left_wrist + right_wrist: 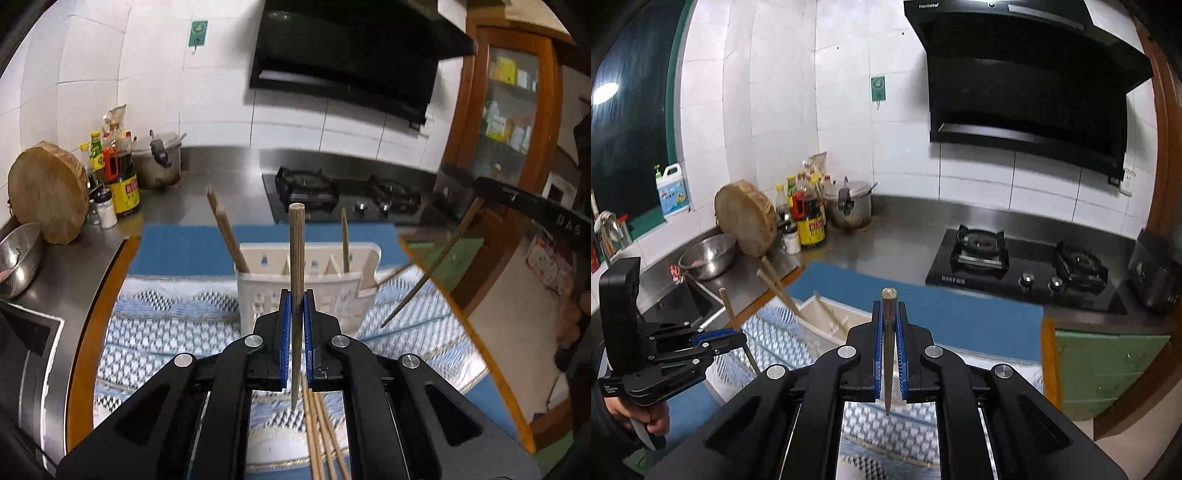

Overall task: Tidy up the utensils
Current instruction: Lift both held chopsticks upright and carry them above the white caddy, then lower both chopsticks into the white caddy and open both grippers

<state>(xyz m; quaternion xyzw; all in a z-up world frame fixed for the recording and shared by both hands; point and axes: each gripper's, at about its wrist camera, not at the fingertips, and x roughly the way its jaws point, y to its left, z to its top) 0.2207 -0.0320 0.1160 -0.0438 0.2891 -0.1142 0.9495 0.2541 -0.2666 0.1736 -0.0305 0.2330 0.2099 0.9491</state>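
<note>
Clamping one chopstick upright, the left gripper is pressing its blue pads against the shaft, blunt end above the jaws, tip below. Ahead of those jaws the white utensil holder is standing on the patterned cloth, holding three chopsticks; only this view is showing loose chopsticks lying beneath the jaws. The right gripper is likewise closing on a second chopstick. Its view is showing the holder left of its jaws, mostly hidden, plus the left gripper with a hand on the handle.
</note>
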